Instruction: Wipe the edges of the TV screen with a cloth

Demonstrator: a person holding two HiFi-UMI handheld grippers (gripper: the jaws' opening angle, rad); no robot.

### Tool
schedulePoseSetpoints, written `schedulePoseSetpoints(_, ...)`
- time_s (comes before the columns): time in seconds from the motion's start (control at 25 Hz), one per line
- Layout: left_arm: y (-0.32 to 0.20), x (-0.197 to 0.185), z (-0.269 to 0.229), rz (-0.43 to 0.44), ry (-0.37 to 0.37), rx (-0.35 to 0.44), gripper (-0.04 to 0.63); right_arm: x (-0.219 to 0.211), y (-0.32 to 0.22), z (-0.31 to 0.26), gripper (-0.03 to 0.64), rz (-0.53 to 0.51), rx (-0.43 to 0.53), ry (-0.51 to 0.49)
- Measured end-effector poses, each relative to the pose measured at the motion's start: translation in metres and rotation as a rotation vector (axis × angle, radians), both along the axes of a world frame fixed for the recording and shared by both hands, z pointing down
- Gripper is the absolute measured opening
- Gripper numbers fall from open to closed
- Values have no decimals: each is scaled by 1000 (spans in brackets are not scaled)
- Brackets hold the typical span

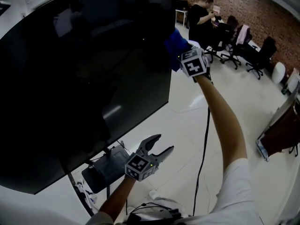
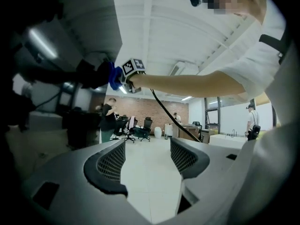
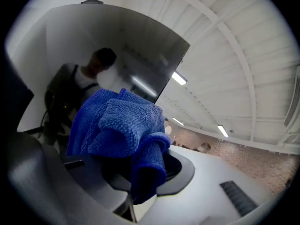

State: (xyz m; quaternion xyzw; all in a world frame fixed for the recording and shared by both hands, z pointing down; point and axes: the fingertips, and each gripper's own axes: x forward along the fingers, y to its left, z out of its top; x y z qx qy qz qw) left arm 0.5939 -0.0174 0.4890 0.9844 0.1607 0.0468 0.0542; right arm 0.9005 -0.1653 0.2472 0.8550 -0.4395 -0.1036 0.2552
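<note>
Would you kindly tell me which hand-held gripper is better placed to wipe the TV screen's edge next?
The right hand-held gripper: it is shut on the blue cloth, raised at the TV screen's side edge. The left hand-held gripper is open, empty and low beneath the screen.

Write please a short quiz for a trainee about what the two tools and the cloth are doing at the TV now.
1. Multiple choice: which tool grips the blue microfibre cloth? A) left tool B) right tool C) neither
2. True or false: the cloth lies on the floor, far from the large black flat TV screen.
3. Fill in: the left tool's jaws stand ____, with nothing between them.
Key: 1 B; 2 false; 3 open.
</note>
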Motion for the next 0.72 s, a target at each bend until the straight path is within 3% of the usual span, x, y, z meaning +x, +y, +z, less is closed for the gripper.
schedulePoseSetpoints(0.16,0,9,18,-2,-28,-18,288,11,-6,99,78,-2,-33,-116)
schedulePoseSetpoints(0.36,-4,16,47,30,-11,57,288,11,-10,206,77,11,-114,-217)
schedulePoseSetpoints(0.6,-9,24,66,-40,-71,-26,288,22,1,323,77,39,-240,-340)
schedulePoseSetpoints(0.72,-15,17,79,-71,-93,-43,276,20,6,386,77,68,-306,-447)
